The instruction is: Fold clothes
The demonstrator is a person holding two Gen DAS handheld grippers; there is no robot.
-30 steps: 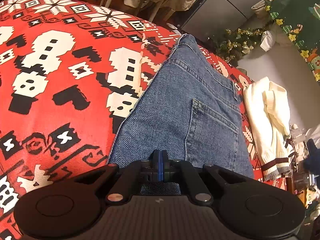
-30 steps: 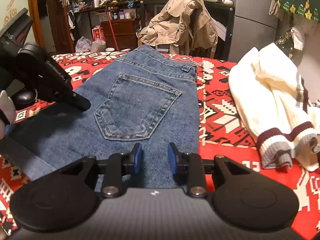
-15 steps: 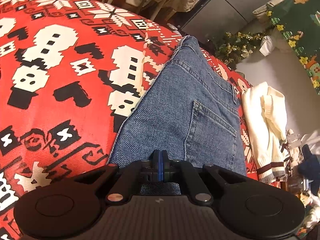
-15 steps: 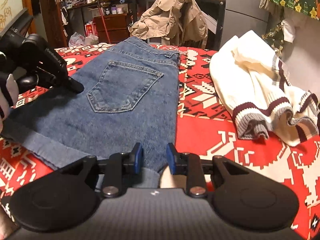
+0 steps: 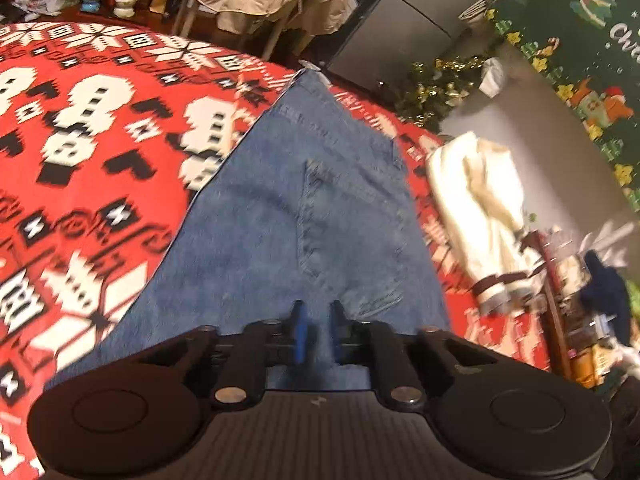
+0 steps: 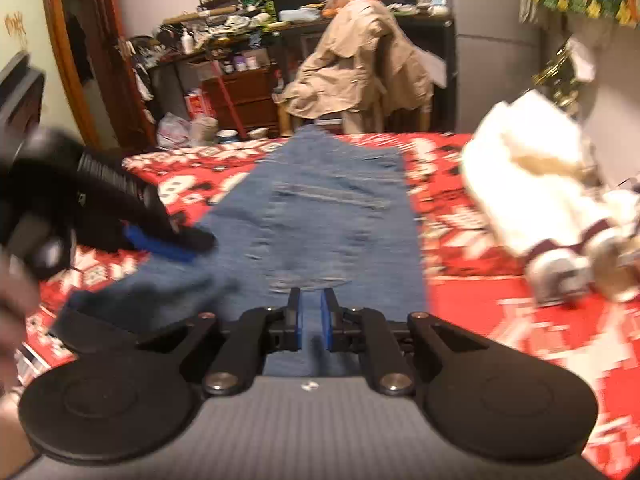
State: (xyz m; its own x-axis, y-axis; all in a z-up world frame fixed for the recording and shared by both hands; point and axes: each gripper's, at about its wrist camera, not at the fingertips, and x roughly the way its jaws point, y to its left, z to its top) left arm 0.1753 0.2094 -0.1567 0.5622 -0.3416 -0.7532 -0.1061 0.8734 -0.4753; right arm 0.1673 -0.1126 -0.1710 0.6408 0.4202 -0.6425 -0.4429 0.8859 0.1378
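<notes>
Blue jeans [image 5: 320, 208] lie folded lengthwise on the red patterned bedspread [image 5: 100, 140], back pocket up. My left gripper [image 5: 317, 332] hovers low over their near end, open by a narrow gap with denim showing through it. In the right wrist view the jeans [image 6: 332, 220] stretch away from my right gripper [image 6: 311, 318], which sits over the near edge with its jaws a small gap apart and denim visible between them. The left gripper [image 6: 168, 240] appears there at the left, its blue pad touching the jeans' left side. Both views are motion-blurred.
A white sweater [image 6: 532, 184] with dark-striped cuffs lies crumpled to the right of the jeans, also seen as the sweater [image 5: 480, 200]. A beige coat [image 6: 360, 68] hangs on a chair beyond the bed. A person's hand [image 6: 12, 300] holds the left gripper.
The left gripper, shut a moment ago, has opened. The right gripper's jaws have narrowed and it has moved forward over the jeans' near edge.
</notes>
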